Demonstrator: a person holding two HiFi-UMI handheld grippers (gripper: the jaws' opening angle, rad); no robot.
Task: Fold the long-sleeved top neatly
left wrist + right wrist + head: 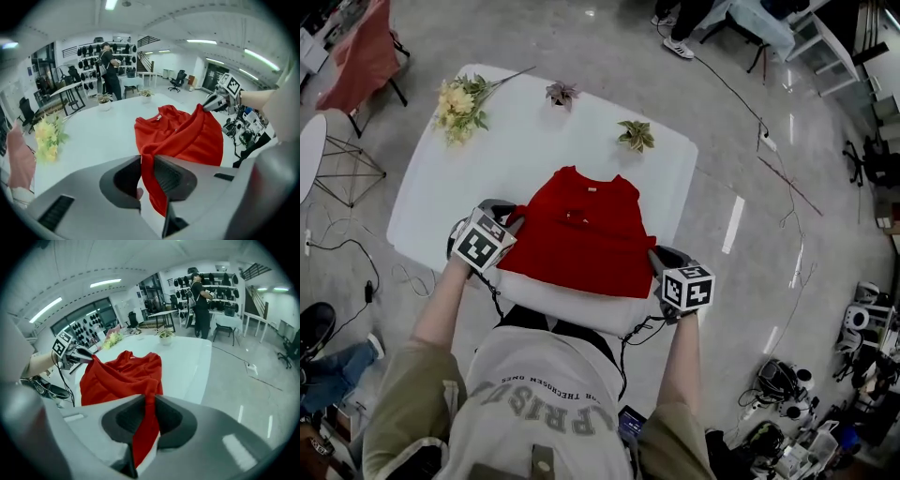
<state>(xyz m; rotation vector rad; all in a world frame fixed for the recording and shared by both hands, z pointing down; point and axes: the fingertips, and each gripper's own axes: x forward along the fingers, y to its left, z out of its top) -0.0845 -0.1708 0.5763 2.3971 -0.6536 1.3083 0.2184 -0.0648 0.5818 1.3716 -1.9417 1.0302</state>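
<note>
**A:** Where is the garment right now?

**B:** The red long-sleeved top [577, 239] sits on the near half of the worktop [516, 131], collar toward the worktop's far edge. The collar end lies flat on the worktop. The hem end is raised off it, strung between the two grippers.

**A:** And the grips?

**B:** The left gripper [146, 174] has its fingers [172, 177] nearly together, pinching a bunched hem corner, with a tail of red cloth hanging below them. The right gripper [150, 417] is the same: fingers [169, 420] almost closed on the other corner, a strip of cloth running through the narrow gap.

**A:** What could go wrong from here?

**B:** Slippage first, I'd say. Each hold is on a thin gather of fabric, so a quick pull toward the worktop's far edge could tug a corner free and drop one side. Then skew: if one hand travels farther or higher over the worktop than the other, the hem lands crooked and the fold isn't neat. Then drag: a taut pull could slide the collar end across the worktop and rumple whatever is tucked beneath. I can't tell how the sleeves lie.

**A:** Anything in the way?

**B:** A small reddish plant [562, 93], a green plant [636, 136] and a bunch of yellow flowers [459, 105] stand toward the worktop's far edge. An overshoot could brush the green plant.
</note>
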